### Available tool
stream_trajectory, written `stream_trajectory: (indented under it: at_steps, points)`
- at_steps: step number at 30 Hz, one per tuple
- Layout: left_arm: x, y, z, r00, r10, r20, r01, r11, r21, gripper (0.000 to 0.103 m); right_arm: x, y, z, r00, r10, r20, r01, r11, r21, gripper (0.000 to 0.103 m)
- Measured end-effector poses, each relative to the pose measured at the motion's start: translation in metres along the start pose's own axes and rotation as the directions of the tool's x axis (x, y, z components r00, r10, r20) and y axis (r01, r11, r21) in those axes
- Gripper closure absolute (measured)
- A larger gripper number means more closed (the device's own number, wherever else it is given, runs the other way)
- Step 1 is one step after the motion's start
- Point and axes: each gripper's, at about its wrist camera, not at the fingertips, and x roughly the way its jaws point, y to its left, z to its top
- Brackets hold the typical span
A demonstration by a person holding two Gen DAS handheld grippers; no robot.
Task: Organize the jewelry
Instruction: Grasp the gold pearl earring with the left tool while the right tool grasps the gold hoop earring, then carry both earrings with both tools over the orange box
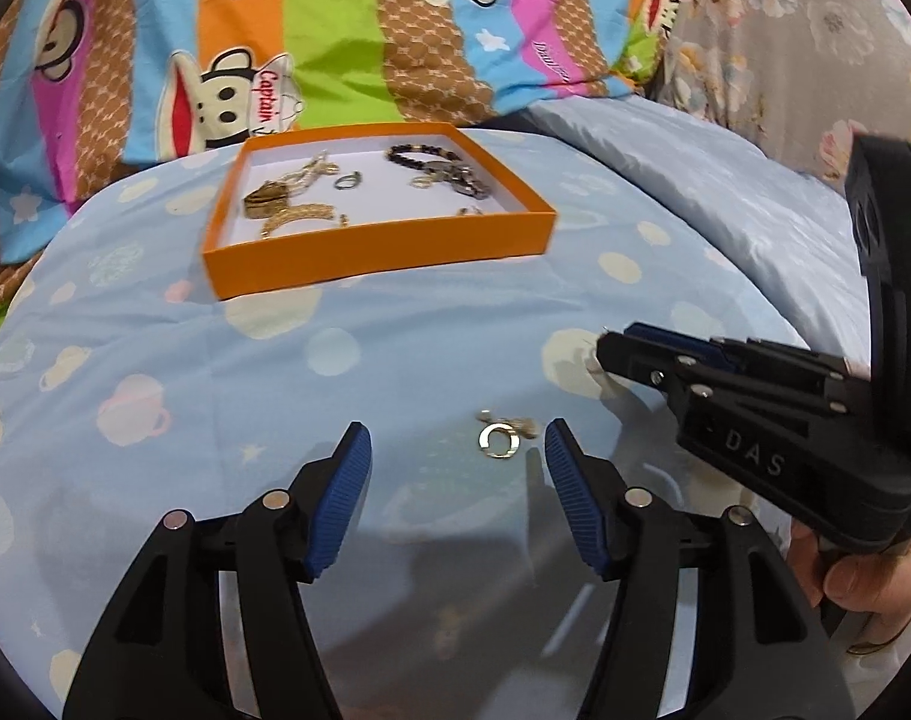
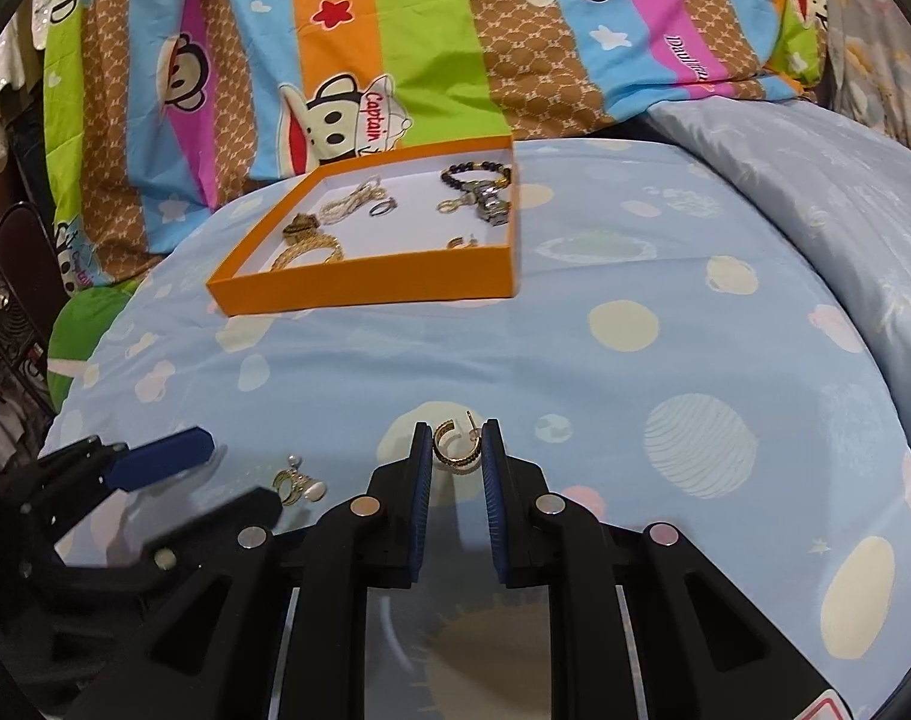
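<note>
Right gripper (image 2: 457,450): mine; jaws narrowed around the gold hoop earring (image 2: 455,449), pads at either side of it. Whether they truly pinch it or only bracket it, I cannot tell.
Hoop earring: at the fingertips, on or just above the blue bedsheet (image 2: 665,252); contact with the cloth unclear.
Left gripper (image 1: 458,459): jaws spread wide, holding nothing, set around the second earring (image 1: 499,439).
Second earring: gold ring with a pale bead, lying flat on the sheet.
Orange box (image 1: 365,252): farther back on the bed, already holding chains, a dark bead bracelet (image 1: 422,155) and rings.
Risk, grip: hoop is thin and curved; it may twist or pop out of the ribbed pads.
Risk, cloth: soft sheet could get pinched along with either earring.
Risk, loss: a drop on patterned bedding would be hard to spot.
Risk, crowding: the grippers sit close and could knock each other.
</note>
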Motion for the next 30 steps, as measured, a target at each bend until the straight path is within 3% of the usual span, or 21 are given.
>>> stream_trajectory:
  at_steps: [6,8,15,17,30]
  points:
    - [0.012,-0.012,0.002,0.999,0.005,-0.040,-0.005,1.000,0.015,0.050,-0.001,-0.002,0.000,1.000,-0.003,0.004,0.003,1.000,0.006,0.088]
    - [0.015,-0.011,0.003,0.999,0.013,-0.053,-0.012,1.000,0.010,0.059,-0.001,-0.001,0.000,1.000,-0.003,0.003,0.003,1.000,0.008,0.088]
    - [0.015,-0.009,0.003,0.999,0.008,-0.047,-0.008,1.000,0.004,0.073,-0.001,-0.001,0.000,1.000,-0.003,0.001,0.003,1.000,0.007,0.088]
    - [0.015,-0.009,0.003,0.999,0.002,-0.047,-0.002,1.000,0.004,0.083,-0.001,-0.001,0.000,1.000,-0.002,0.001,0.002,1.000,0.008,0.088]
    - [0.011,-0.009,0.003,1.000,-0.005,-0.031,0.005,1.000,0.006,0.086,0.000,0.001,-0.001,1.000,0.010,0.001,-0.010,1.000,0.007,0.088]
